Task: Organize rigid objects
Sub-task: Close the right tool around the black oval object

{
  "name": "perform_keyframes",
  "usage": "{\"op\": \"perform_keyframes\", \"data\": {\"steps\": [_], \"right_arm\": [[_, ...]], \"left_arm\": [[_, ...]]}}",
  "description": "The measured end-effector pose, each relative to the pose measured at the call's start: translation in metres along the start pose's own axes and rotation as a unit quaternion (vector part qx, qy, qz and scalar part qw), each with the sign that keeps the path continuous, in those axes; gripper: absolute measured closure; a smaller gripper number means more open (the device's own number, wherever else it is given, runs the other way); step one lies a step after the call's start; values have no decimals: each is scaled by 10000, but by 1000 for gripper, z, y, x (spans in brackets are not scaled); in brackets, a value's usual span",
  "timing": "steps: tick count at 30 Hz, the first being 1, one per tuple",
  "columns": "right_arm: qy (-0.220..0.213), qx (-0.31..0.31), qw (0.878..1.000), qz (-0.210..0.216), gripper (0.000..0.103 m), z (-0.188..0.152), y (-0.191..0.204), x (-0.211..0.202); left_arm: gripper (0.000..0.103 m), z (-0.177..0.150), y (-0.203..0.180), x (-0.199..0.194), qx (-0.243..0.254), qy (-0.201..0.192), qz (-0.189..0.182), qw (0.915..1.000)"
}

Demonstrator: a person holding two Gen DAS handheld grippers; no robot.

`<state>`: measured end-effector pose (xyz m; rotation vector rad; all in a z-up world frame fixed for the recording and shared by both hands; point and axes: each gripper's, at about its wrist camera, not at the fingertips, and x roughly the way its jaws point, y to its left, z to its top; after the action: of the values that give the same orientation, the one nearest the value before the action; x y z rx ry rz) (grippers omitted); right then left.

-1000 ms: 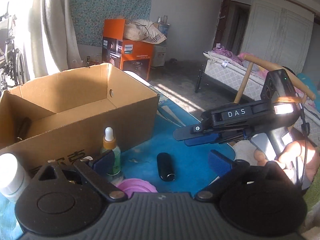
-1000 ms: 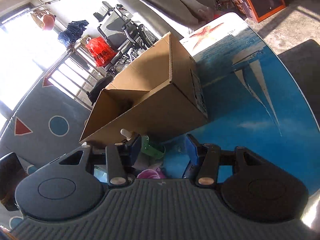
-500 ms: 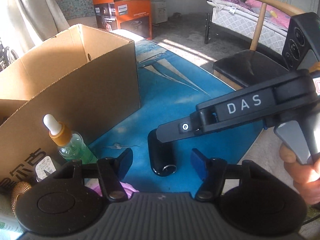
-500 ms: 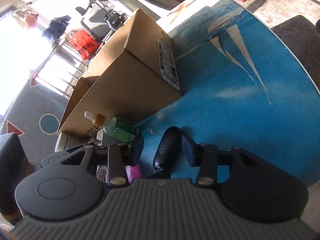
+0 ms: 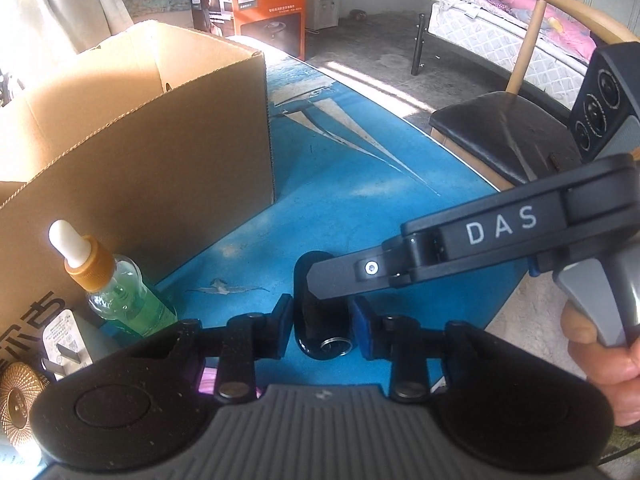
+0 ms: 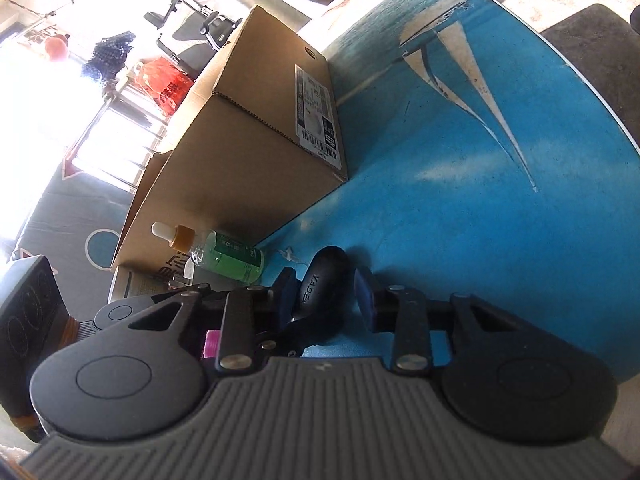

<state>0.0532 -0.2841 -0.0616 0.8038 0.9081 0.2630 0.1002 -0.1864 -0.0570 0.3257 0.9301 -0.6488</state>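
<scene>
Left wrist view: the left gripper point(image 5: 323, 322) has just been closing, and its blue pads now sit against both sides of a black case point(image 5: 320, 322) lying on the blue table point(image 5: 360, 184) at 6 o'clock. The right gripper point(image 5: 460, 248), marked "DAS", reaches in from 3 o'clock and its finger crosses over the far end of the case, hiding it. A hand point(image 5: 600, 344) holds its grey handle. At 9 o'clock a dropper bottle point(image 5: 116, 292) of green liquid stands just beside the cardboard box point(image 5: 160, 152); a white plug point(image 5: 66, 344) and a bronze disc point(image 5: 16, 396) lie nearer the edge. A pink thing point(image 5: 208, 378) peeks out under the left finger. At 12 o'clock, an orange carton point(image 5: 264, 12) reads "PHILIPS". A chair point(image 5: 500, 136) stands at 2 o'clock.

Right wrist view: the right gripper point(image 6: 325, 300) has also been closing. Its left pad touches the case point(image 6: 320, 284), which reads "YADEA"; the right pad stands apart from it, so it has no grip. The left gripper's finger lies under the case's near end. The bottle point(image 6: 224, 254) leans at 9 o'clock against the box point(image 6: 248, 160), which bears a white shipping label point(image 6: 318, 114), too small to read.
</scene>
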Motion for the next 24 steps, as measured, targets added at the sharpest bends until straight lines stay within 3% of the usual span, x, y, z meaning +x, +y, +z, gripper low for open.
{"op": "perform_keyframes", "data": {"steps": [4, 16, 24], "right_arm": [[-51, 71, 9999, 57, 73, 2, 0, 2], [-170, 554, 9952, 784, 73, 4, -15, 3], [-157, 548, 9957, 724, 75, 5, -17, 13]], "left_arm": [[69, 1, 0, 1, -47, -36, -10, 10000], [69, 3, 8, 1, -227, -18, 51, 9997], [69, 3, 11, 0, -339, -56, -81, 9994]]}}
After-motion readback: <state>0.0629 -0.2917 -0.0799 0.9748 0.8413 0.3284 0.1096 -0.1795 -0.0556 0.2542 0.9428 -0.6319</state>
